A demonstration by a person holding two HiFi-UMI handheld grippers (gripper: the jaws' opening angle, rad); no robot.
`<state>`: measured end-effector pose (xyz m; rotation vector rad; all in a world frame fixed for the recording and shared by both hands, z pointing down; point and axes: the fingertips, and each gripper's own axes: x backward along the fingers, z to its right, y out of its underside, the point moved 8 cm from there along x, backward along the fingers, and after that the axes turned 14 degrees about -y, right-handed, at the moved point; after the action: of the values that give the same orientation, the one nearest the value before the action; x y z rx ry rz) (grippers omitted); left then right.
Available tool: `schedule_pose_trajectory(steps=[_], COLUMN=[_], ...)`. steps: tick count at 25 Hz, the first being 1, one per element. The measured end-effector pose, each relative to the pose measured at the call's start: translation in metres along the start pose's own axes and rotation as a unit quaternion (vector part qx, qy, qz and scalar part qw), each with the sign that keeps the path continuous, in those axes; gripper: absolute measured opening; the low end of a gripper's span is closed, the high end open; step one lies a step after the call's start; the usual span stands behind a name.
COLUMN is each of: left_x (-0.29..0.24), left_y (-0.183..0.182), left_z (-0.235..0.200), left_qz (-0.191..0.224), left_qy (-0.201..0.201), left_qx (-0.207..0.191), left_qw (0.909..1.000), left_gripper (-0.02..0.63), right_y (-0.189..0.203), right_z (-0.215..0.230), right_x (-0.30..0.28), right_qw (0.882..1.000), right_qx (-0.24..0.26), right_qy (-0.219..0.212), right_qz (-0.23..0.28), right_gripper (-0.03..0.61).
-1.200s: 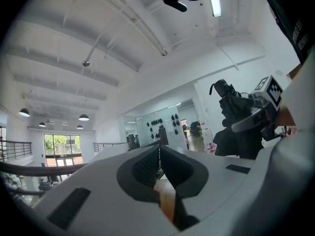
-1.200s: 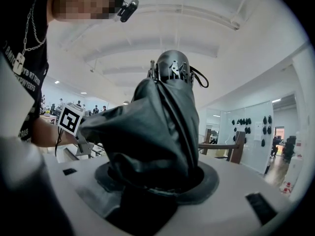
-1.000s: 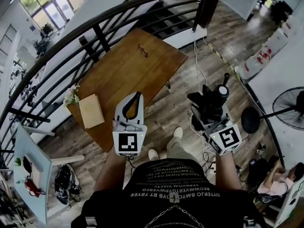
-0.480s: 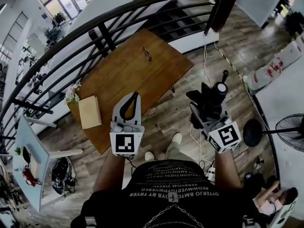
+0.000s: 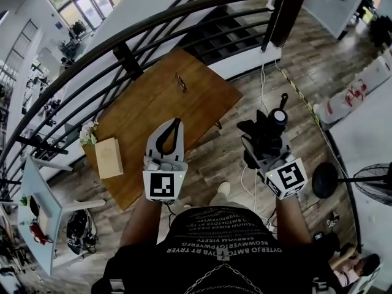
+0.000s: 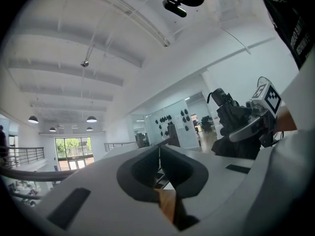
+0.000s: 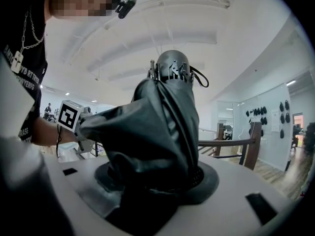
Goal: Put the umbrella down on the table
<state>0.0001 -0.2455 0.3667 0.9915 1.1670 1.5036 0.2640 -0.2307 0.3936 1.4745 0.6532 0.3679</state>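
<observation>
My right gripper (image 5: 265, 142) is shut on a folded black umbrella (image 5: 270, 129), which stands upright above the wooden floor, to the right of the table. In the right gripper view the umbrella's bunched fabric (image 7: 156, 127) fills the jaws of the gripper (image 7: 157, 180), its grey cap on top. The brown wooden table (image 5: 153, 106) lies ahead and to the left. My left gripper (image 5: 176, 122) hovers over the table's near edge, its tips meeting with nothing between them. The left gripper view shows those closed tips (image 6: 159, 147) and the umbrella (image 6: 231, 118) off to the right.
On the table lie a pair of glasses (image 5: 180, 82), a tan box (image 5: 109, 157) and a small bunch of flowers (image 5: 89, 129). A dark curved railing (image 5: 153, 24) runs behind it, with stairs (image 5: 226, 34) beyond. A standing fan (image 5: 375, 185) is at the right.
The person has stepped forward, and both grippers have travelled level across the floor with them. The umbrella stays gripped in the right one; the left stays closed.
</observation>
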Motion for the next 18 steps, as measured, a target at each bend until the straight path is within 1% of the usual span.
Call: schedule_pose_trajectory(steps=[4, 7, 11, 14, 18], left_x=[-0.002, 0.0, 0.003, 0.008, 0.009], left_y=[0.0, -0.002, -0.006, -0.005, 0.006], left_z=[0.0, -0.007, -0.017, -0.026, -0.046], left_qz=[-0.01, -0.013, -0.012, -0.01, -0.027], left_qy=[-0.018, -0.036, -0.05, -0.06, -0.09], left_qx=[0.004, -0.004, -0.007, -0.015, -0.017], left_qw=[0.9998, 0.9992, 0.9987, 0.998, 0.9955], left_gripper=[0.029, 0.031, 0.031, 0.031, 0.031], right_y=[0.004, 0.001, 0.0, 0.002, -0.003], right_z=[0.02, 0.026, 0.032, 0.036, 0.039], right_x=[-0.005, -0.01, -0.02, -0.033, -0.061], right_qw=[1.0, 1.0, 0.999, 0.998, 0.997], right_qx=[-0.011, -0.01, -0.012, -0.022, -0.024], right_qy=[-0.013, -0.024, -0.04, -0.055, -0.076], right_qz=[0.004, 0.009, 0.016, 0.015, 0.015], right_gripper=[0.247, 0.247, 0.247, 0.247, 0.247])
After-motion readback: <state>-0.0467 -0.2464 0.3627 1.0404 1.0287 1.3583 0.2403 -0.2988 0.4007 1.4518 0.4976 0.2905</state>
